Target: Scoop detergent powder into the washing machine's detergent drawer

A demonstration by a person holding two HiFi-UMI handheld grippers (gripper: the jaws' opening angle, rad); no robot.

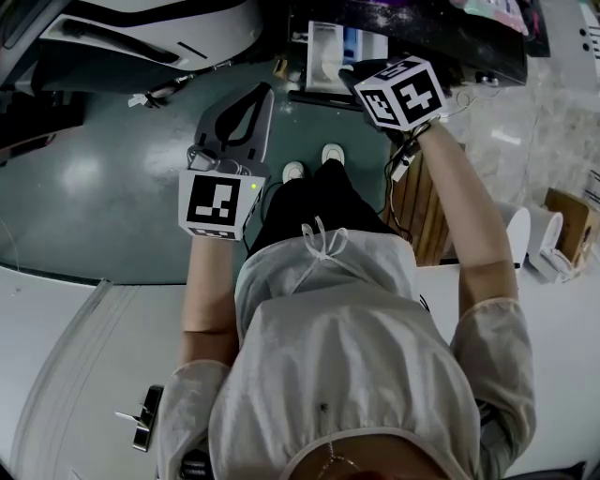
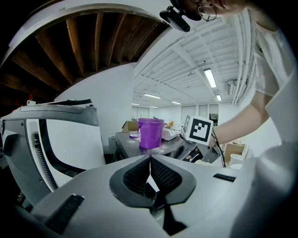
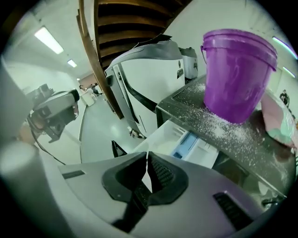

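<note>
The washing machine's detergent drawer stands pulled out, white with a blue compartment. Above it, a purple bucket rests on the machine's dark top, which is speckled with spilled powder. My right gripper hovers just in front of the drawer, jaws shut and empty. My left gripper hangs lower and to the left over the floor, also shut on nothing. It faces the bucket from a distance. No scoop shows in any view.
A white appliance stands at the back left. A wooden crate is right of the person's legs, and a cardboard box sits at the far right. A pink and teal object lies beside the bucket.
</note>
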